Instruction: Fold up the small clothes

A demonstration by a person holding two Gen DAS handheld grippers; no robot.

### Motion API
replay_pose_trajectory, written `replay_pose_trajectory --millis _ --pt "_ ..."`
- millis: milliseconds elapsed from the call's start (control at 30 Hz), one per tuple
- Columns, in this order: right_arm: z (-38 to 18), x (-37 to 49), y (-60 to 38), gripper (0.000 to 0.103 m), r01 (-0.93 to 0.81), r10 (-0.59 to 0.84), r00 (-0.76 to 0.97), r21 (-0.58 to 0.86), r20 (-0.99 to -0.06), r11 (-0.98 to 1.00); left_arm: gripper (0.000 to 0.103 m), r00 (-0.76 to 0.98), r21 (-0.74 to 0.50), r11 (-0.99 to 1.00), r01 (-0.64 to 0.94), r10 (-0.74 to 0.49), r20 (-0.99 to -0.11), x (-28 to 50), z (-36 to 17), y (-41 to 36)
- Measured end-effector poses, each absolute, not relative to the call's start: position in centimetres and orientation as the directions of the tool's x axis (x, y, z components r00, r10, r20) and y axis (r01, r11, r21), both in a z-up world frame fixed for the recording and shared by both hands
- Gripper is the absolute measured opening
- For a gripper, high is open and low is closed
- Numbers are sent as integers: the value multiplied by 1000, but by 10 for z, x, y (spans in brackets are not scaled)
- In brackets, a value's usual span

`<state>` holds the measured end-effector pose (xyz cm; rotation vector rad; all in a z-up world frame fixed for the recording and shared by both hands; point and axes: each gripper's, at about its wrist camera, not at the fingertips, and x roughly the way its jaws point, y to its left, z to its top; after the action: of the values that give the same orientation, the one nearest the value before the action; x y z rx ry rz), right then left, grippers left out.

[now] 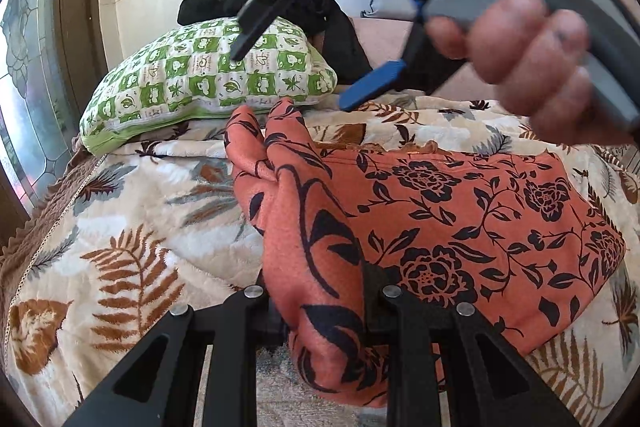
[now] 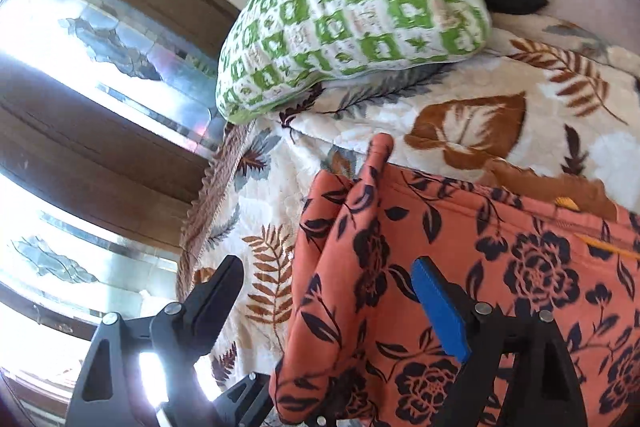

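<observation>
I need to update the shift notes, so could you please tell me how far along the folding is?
Done: one edge of the orange floral garment is lifted over. In hand: the left gripper is clamped on that bunched edge; the right gripper is open. Left: flattening and further folds.

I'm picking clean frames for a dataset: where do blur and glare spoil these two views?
Left wrist view: the right gripper and the hand holding it are motion-smeared, while the orange floral garment stays sharp. Right wrist view: the window is blown out, and glare washes over the black finger; the green pillow looks slightly soft.
</observation>
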<state>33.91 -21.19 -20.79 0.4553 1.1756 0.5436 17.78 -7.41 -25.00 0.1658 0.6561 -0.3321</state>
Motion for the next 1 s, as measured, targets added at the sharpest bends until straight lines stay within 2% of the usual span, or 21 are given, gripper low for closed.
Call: replay_pose_trajectory --millis 200,267,300,333,367,400,467,700,900,1000 --pt "-238 377 -164 88 -197 498 159 467 -852 862 24 748 76 920 385 -263 -609 171 -249 -83" --pt "-243 378 -160 82 -205 496 169 462 -852 863 24 748 77 915 396 -272 -606 169 -249 -84" --pt "-243 377 -161 55 -206 479 179 443 -859 872 24 748 74 913 401 -279 -603 168 -249 -85" --pt "-244 375 -160 36 -224 449 184 408 -874 885 24 745 67 910 408 -289 -601 168 -248 -85" --pt "-244 374 -161 21 -241 406 189 359 -894 902 24 740 57 907 416 -302 -601 167 -248 -85" --pt "-242 371 -166 18 -244 368 213 316 -905 917 24 736 47 904 425 -315 -599 166 -248 -85" --pt "-236 360 -184 15 -231 337 265 280 -903 932 24 728 27 889 457 -357 -585 161 -244 -89" --pt "-193 308 -292 15 -143 352 452 322 -820 936 24 655 -68 797 600 -538 -531 138 -222 -137" --pt "-193 274 -389 14 -48 248 485 257 -839 965 24 517 -146 699 700 -637 -572 124 -226 -234" --pt "-206 261 -443 14 35 233 491 286 -840 957 24 476 -129 669 732 -638 -605 117 -236 -276"
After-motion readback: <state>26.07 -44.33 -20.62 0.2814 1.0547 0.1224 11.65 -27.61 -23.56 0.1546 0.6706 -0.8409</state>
